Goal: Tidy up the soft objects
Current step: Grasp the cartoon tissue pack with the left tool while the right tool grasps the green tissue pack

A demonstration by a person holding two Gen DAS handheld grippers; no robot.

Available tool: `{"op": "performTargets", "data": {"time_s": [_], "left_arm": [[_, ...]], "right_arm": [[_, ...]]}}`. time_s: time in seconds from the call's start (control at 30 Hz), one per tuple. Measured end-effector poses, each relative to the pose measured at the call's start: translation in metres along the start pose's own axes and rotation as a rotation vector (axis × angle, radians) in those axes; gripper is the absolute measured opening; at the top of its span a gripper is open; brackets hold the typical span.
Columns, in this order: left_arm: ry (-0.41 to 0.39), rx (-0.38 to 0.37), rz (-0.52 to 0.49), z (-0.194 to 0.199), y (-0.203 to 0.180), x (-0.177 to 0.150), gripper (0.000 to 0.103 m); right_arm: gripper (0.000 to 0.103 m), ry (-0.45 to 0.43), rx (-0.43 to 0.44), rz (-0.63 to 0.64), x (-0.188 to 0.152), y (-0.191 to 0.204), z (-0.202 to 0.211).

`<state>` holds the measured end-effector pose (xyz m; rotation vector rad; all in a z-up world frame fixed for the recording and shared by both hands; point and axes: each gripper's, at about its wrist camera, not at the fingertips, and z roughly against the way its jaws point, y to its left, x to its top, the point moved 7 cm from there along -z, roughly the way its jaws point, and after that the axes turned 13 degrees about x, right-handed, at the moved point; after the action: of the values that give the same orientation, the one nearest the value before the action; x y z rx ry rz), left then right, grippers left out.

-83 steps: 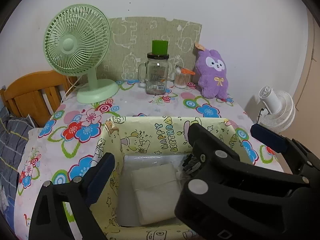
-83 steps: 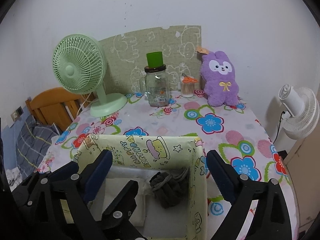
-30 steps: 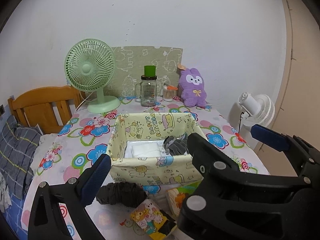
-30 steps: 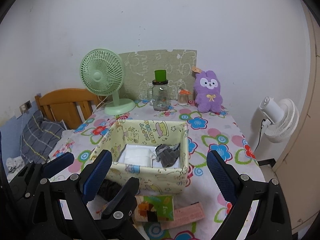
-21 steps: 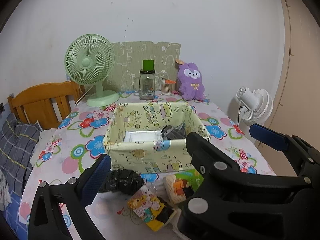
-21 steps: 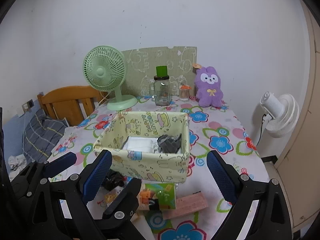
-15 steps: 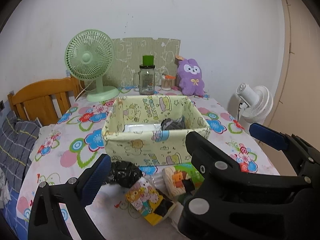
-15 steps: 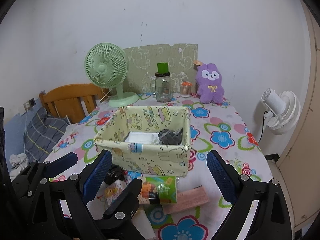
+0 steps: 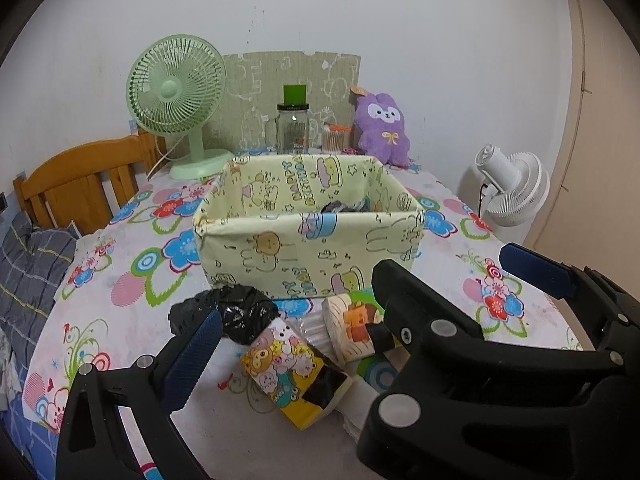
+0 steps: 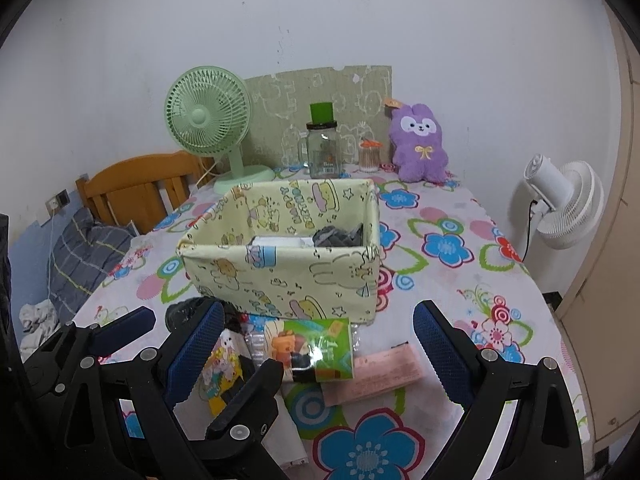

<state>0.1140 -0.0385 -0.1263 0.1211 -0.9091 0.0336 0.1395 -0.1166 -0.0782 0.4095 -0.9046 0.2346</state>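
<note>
I hold my left gripper (image 9: 362, 316) low over the near end of the table (image 9: 120, 280). Its two blue fingers are spread wide apart and hold nothing. My right gripper (image 10: 316, 350) is wide open too, and nothing is in it.

A yellow cloth box (image 10: 288, 276) with cartoon animals stands in the middle of the table. Inside it I see a grey sock (image 10: 340, 236) on the right side and something white (image 10: 280, 242) beside it.

In front of the box lie more soft things. A black bundle (image 9: 236, 310) sits just beside the box's near wall, close to my left finger. A yellow tissue pack (image 9: 294, 372) with bears on it lies next to the bundle. A green tissue pack (image 10: 314, 348) lies next to that, and a pink pack (image 10: 380, 374) lies to its right.

At the far end of the table stand a green fan (image 10: 212, 120), a glass jar (image 10: 324, 146) and a purple bunny toy (image 10: 420, 144).
</note>
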Motion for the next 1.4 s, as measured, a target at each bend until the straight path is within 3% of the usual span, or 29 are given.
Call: {"op": "performTargets", "data": {"time_s": [1.07,1.4], "left_arm": [[0.166,-0.029,0.024,-0.054,0.008,-0.043,0.102],[0.191,-0.019,0.038,-0.068,0.013,-0.048,0.091]], "right_arm": [[0.097,0.148,-0.027,-0.028,-0.042,-0.009,-0.052],[0.097,0.194,-0.035,-0.035,-0.049,-0.011,-0.067]]}}
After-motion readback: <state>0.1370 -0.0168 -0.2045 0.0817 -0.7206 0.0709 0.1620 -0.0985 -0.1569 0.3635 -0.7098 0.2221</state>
